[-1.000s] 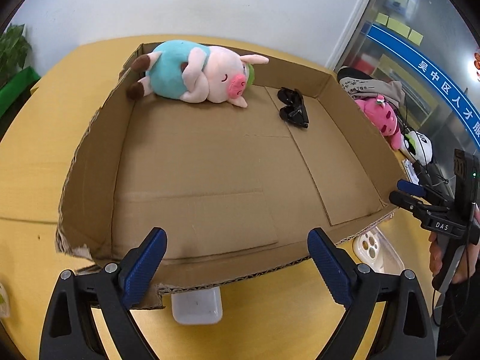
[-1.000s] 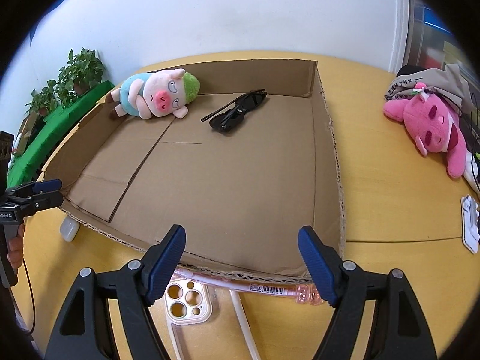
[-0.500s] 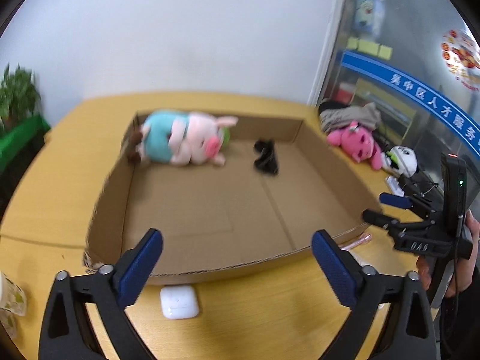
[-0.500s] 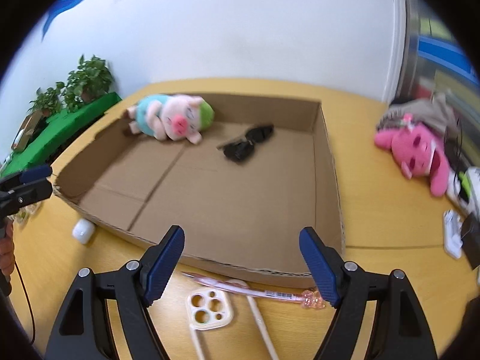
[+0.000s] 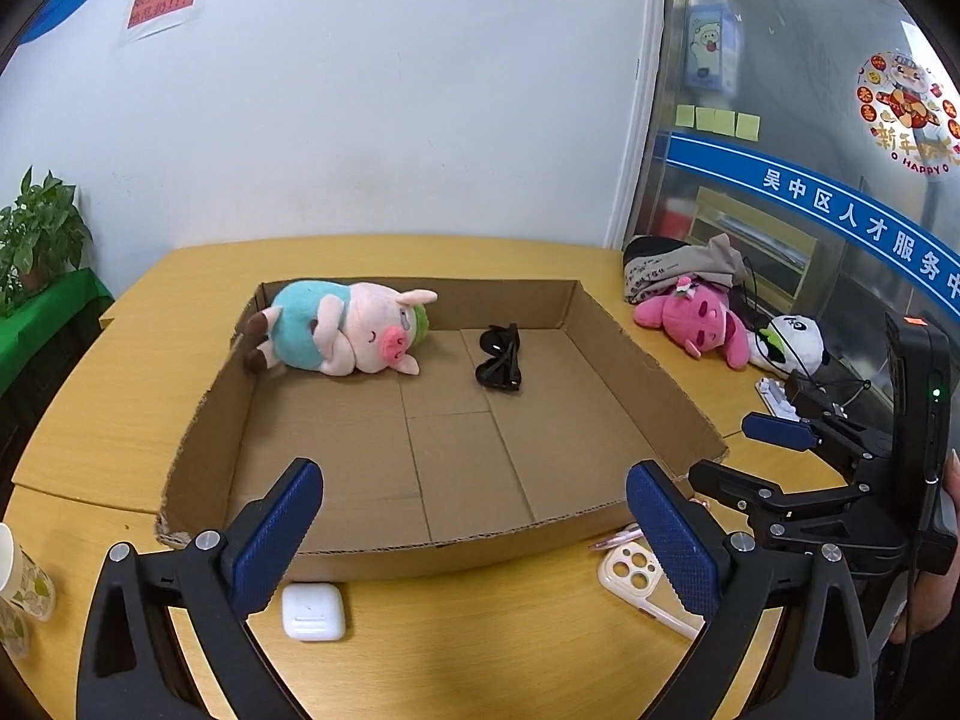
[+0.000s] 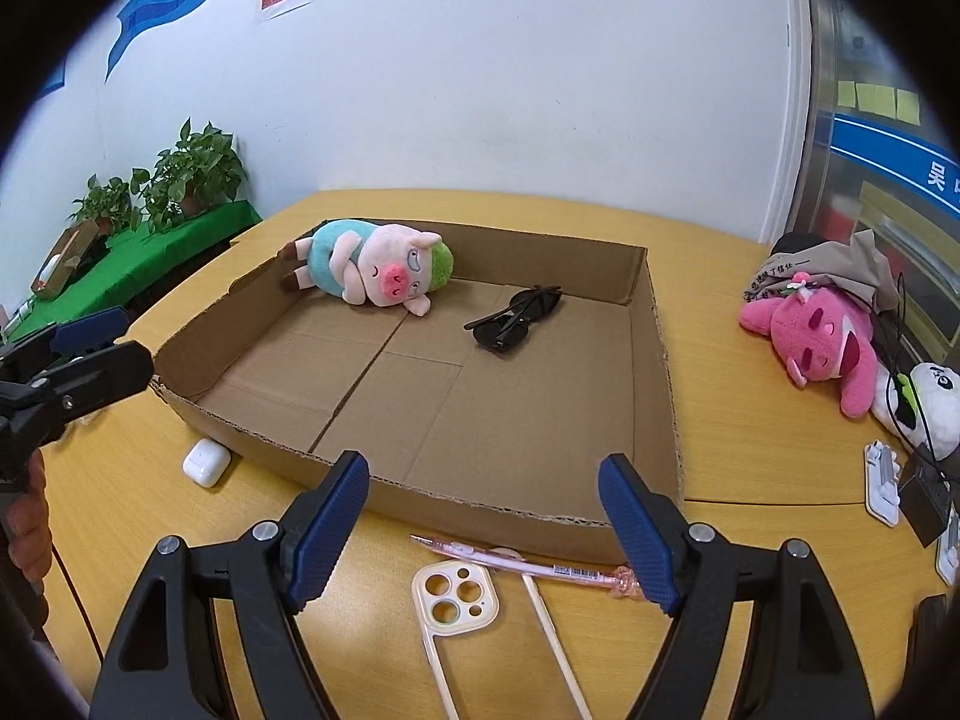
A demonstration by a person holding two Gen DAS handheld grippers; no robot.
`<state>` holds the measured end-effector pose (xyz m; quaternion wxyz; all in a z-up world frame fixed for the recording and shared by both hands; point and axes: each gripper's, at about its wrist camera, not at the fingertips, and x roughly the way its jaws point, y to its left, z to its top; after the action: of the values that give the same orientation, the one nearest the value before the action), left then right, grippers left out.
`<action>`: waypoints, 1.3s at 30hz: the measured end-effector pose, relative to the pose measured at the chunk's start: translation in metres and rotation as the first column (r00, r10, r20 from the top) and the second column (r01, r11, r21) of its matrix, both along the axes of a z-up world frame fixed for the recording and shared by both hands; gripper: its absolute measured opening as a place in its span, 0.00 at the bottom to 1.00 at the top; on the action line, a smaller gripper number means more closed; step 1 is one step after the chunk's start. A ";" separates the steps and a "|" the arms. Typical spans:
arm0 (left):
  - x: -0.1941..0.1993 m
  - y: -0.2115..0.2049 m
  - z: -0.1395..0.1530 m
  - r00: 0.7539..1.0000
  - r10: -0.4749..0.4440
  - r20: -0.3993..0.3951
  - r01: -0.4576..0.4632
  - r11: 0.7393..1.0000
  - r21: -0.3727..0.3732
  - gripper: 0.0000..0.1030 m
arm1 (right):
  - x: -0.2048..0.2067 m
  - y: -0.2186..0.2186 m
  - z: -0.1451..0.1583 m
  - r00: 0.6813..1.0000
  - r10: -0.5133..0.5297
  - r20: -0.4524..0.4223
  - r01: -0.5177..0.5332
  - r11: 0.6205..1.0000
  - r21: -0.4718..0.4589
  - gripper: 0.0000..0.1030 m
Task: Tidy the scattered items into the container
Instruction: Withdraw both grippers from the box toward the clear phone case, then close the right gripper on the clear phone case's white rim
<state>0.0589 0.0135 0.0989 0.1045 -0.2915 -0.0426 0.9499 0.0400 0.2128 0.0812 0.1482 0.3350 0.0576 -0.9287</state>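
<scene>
Both tools, left tool (image 5: 474, 531) and right tool (image 6: 483, 525), have pulled up and back, jaws wide and empty. The cardboard box (image 6: 654, 324) already holds the pig plush (image 6: 372, 267) and sunglasses (image 6: 516, 315); earbud case (image 5: 313, 611), phone case (image 6: 454, 597) and pen (image 6: 522, 561) wait on the tabletop (image 5: 480, 654) beside its near wall.

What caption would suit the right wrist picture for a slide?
Open right gripper above a phone case and pink pen; plush pig and sunglasses lie in the cardboard box.
</scene>
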 end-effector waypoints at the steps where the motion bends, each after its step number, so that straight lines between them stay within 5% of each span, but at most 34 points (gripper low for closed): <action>1: 0.000 0.002 -0.001 1.000 -0.004 0.001 0.004 1.000 -0.002 1.00 | 0.000 0.001 -0.001 1.000 -0.003 0.002 0.003 1.000 -0.002 0.77; 29: -0.007 0.021 -0.023 0.996 -0.063 0.067 0.062 0.998 0.026 1.00 | 0.005 0.006 -0.015 0.998 -0.022 0.051 0.023 1.000 -0.014 0.77; 39: -0.013 0.047 -0.044 0.966 -0.197 0.165 0.180 0.977 0.110 1.00 | 0.013 0.055 -0.039 0.990 -0.048 0.135 0.055 0.997 -0.051 0.77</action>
<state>0.0457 0.0606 0.0551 0.2038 -0.3713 -0.0683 0.9033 0.0530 0.2682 0.0422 0.1368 0.3935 0.0136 -0.9090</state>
